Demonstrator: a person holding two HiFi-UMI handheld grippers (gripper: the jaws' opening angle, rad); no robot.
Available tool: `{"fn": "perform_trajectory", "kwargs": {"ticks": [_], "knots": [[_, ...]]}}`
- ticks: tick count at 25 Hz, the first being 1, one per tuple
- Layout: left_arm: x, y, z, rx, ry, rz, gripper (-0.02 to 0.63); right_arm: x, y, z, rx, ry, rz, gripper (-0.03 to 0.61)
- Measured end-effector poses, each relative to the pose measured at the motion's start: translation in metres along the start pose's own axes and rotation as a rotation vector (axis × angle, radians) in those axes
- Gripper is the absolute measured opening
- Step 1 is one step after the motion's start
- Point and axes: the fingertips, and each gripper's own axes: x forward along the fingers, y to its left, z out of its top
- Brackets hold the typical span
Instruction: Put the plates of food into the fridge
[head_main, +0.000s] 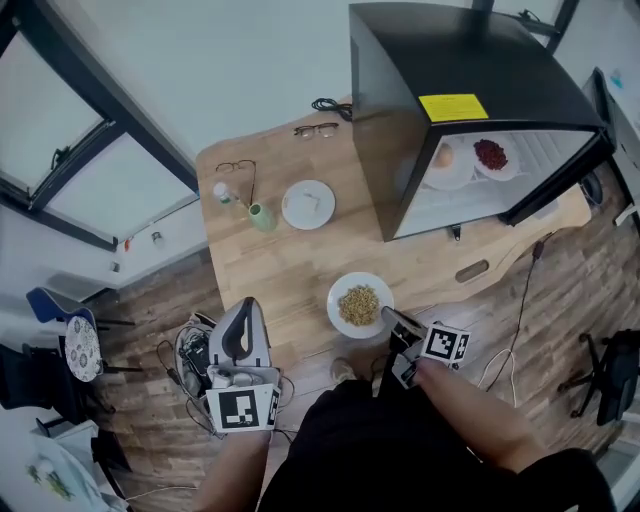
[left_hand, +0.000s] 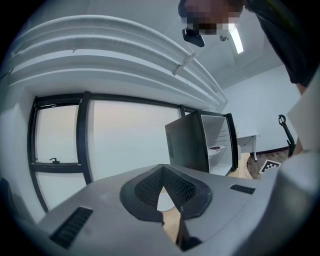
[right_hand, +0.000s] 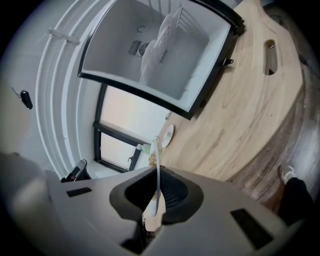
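Observation:
A white plate of tan grains sits near the front edge of the wooden table. My right gripper is shut on its right rim; in the right gripper view the thin rim stands edge-on between the pads. The black mini fridge stands open at the back right with two plates inside, one holding pale food and one holding red food. My left gripper hangs off the table's front left, shut and holding nothing, tilted up toward the fridge.
An empty white plate, a green cup, a small bottle and two pairs of glasses lie at the back of the table. A slot is cut near its right edge. Cables and gear sit on the floor.

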Motion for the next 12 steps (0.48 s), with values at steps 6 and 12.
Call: {"fn": "perform_trajectory", "kwargs": {"ticks": [6,12], "knots": [[0.027,-0.028,0.021,0.006,-0.031,-0.034,0.003,-0.027,-0.004,0.05,-0.001,-0.087,-0.008,0.032],[0.059,-0.057,0.045,0.026,-0.065,-0.081,0.003,-0.057,-0.016,0.099,-0.001,-0.171,-0.016,0.032]]}}
